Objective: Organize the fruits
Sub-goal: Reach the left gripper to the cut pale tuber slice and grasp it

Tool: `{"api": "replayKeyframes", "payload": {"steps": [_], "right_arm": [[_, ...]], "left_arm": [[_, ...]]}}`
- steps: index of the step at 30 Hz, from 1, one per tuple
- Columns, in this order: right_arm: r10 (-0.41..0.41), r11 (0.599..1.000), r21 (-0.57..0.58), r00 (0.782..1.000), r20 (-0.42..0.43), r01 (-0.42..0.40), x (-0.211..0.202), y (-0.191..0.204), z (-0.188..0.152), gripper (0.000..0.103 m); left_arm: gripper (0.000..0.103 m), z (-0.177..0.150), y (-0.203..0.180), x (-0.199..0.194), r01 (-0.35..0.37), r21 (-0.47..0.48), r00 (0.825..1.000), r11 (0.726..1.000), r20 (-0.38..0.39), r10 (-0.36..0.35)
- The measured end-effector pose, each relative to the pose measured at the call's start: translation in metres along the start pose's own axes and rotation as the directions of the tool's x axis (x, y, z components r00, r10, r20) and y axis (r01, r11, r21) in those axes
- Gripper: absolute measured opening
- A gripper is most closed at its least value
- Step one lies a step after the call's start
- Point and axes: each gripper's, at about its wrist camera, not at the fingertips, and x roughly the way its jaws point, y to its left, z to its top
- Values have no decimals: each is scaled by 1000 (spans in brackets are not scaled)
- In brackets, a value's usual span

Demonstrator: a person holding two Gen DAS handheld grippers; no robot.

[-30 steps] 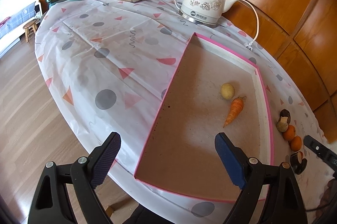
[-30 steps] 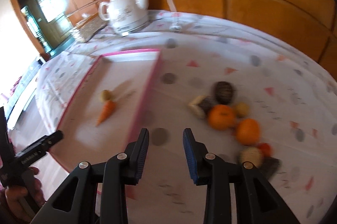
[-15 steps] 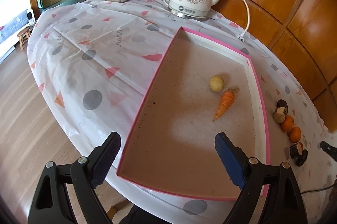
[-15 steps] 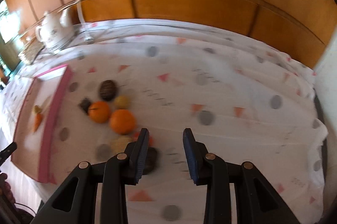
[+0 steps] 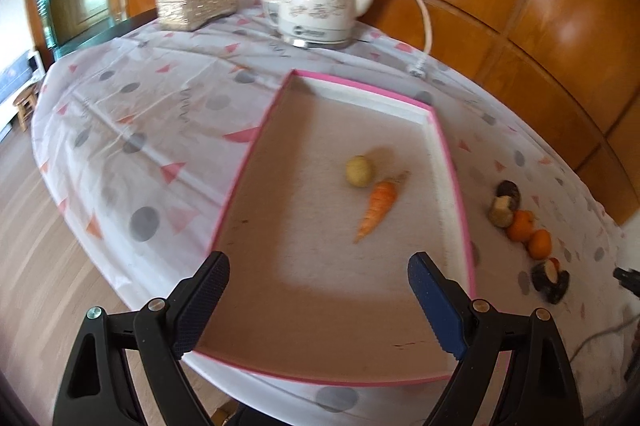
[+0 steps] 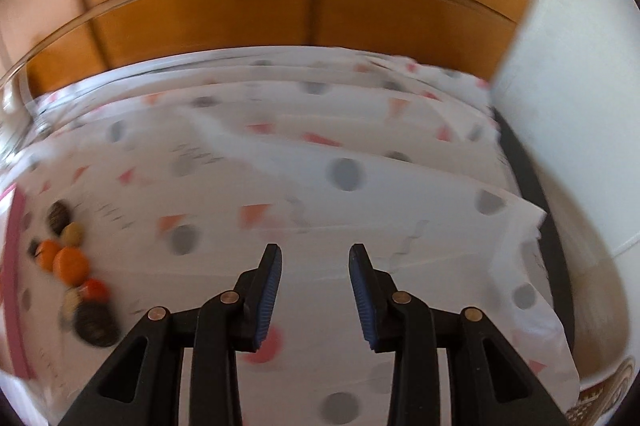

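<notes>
Wood-panelled walls back the tablecloth [image 5: 132, 113], where the wide-open left gripper [image 5: 316, 302] waits over the pink-rimmed tray [image 5: 454, 161], carrot [image 5: 378, 205] at one o'clock, while the empty, part-open right gripper [image 6: 315, 290] has fruit [image 6: 71, 264] at nine o'clock.

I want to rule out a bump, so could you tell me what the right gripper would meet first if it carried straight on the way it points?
Likely only the bare tablecloth: the right gripper stands open with nothing between its fingers, and the fruit pile lies well off to its left. Blur makes depth uncertain.

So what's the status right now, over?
Left gripper open above tray; right gripper empty. Carrot and potato in tray; oranges outside. Nothing blocking.
</notes>
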Motion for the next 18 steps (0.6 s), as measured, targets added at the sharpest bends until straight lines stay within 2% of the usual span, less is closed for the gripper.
{"api": "replayKeyframes", "payload": {"steps": [3,7,8,14,18], "right_arm": [[-8,994,109,1000,-28,11,13,-24,-2,35],[46,969,245,998,-46,-34,20,-48,-2,35],[44,965,259,998,-44,-31,20,-51,-2,35],[67,964,261,997,-34,-56,16,-49,-2,35],[60,969,241,998,-16,-54,11,-47,-1,35]], "left_arm": [[90,2,-14,0,33,42,999,999,-8,-33],[88,6,-37,6,92,89,995,992,-51,-87],[84,7,-45,8,118,109,991,987,-70,-111],[66,11,-92,23,202,190,973,961,-153,-175],[63,15,-120,32,246,228,961,942,-185,-206]]}}
